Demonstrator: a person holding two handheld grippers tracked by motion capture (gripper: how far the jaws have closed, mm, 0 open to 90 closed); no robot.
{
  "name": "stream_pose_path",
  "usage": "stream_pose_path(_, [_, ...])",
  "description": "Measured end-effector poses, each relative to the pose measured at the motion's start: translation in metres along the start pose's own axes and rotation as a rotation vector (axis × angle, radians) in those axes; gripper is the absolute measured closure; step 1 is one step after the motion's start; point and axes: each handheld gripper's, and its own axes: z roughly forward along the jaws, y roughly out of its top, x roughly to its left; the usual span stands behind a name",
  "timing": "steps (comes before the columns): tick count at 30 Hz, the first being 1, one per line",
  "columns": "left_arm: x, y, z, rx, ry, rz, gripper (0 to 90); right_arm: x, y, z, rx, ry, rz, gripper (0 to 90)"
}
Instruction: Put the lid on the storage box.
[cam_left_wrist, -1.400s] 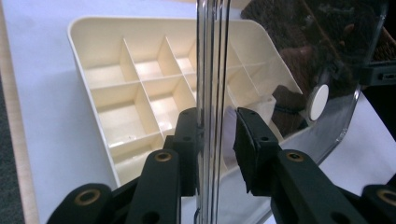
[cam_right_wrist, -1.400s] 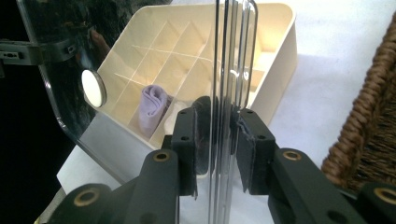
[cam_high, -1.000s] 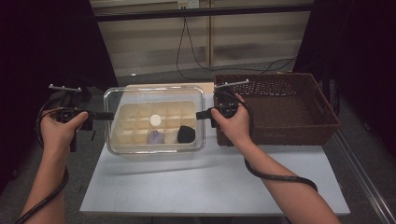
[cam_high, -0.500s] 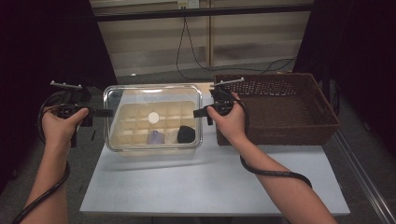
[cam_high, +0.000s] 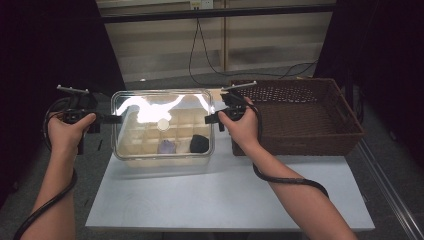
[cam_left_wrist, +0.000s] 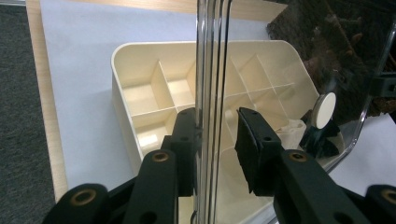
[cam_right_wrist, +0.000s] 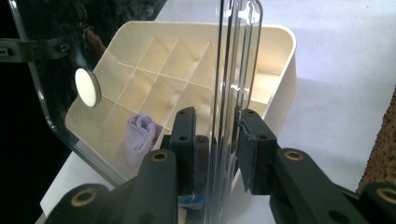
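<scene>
A clear plastic lid with a round white knob hangs just above a cream divided box on the table. My left gripper is shut on the lid's left edge and my right gripper is shut on its right edge. In the left gripper view the lid's rim stands on edge between my jaws, with the box behind. The right gripper view shows its rim likewise between my jaws. A lilac cloth and a black item lie in the box's near compartments.
A dark brown wicker basket stands right of the box, close behind my right hand. The white table top runs toward me. Dark curtains flank both sides and cables hang down the far wall.
The lid has tipped a little, and a bright glare now covers its far half. Both hands have hardly moved and keep their hold on the lid.
</scene>
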Motion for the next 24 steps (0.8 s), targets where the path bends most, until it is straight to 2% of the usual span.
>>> stream_pose_path(6, [0.003, 0.002, 0.001, -0.003, 0.01, -0.009, 69.1, 0.0, 0.001, 0.004, 0.004, 0.001, 0.003, 70.1])
stream_pose_path(11, [0.004, 0.002, 0.0, 0.001, 0.006, -0.002, 69.0, 0.001, 0.001, 0.005, 0.006, -0.001, 0.004, 70.1])
stream_pose_path(14, [0.004, 0.002, 0.0, -0.005, 0.004, -0.013, 69.1, 0.002, 0.002, 0.004, 0.008, -0.001, -0.001, 70.1])
stream_pose_path(20, [0.004, 0.001, 0.0, -0.003, 0.001, -0.013, 69.0, 0.003, 0.002, 0.0, 0.003, 0.001, 0.0, 70.9])
stream_pose_path(24, [0.004, -0.001, 0.002, -0.005, -0.017, -0.021, 69.0, 0.004, 0.003, -0.006, -0.007, 0.004, 0.003, 71.6])
